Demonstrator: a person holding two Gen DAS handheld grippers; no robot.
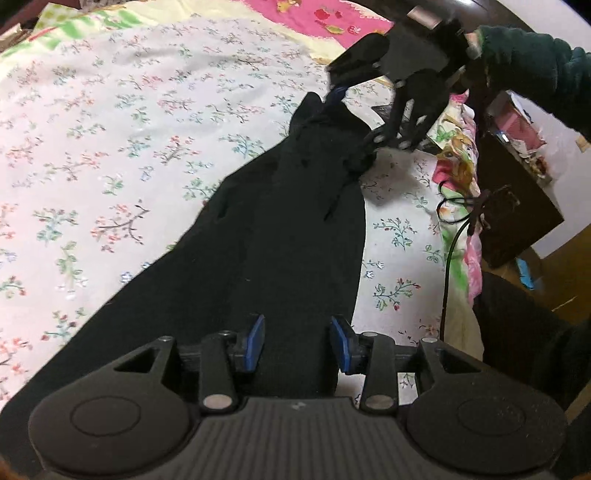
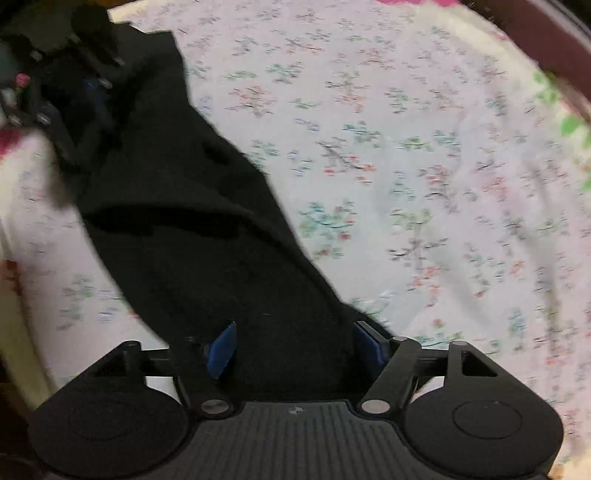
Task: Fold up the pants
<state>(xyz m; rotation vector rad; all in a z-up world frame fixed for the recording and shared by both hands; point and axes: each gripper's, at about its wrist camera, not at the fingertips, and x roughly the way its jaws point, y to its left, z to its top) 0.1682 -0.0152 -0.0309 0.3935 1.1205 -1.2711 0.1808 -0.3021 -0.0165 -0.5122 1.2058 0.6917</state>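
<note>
Black pants lie stretched out on a floral bed sheet. My left gripper is open, its blue pads on either side of the near end of the pants. The right gripper shows at the far end of the pants, its fingers down in the cloth. In the right wrist view the pants run from my right gripper towards the left gripper at the top left. The right gripper's blue pads stand apart with black cloth between them.
A pink and yellow blanket lies at the head of the bed. At the right bed edge hang a patterned cover and a black cable. A dark wooden cabinet stands beside the bed.
</note>
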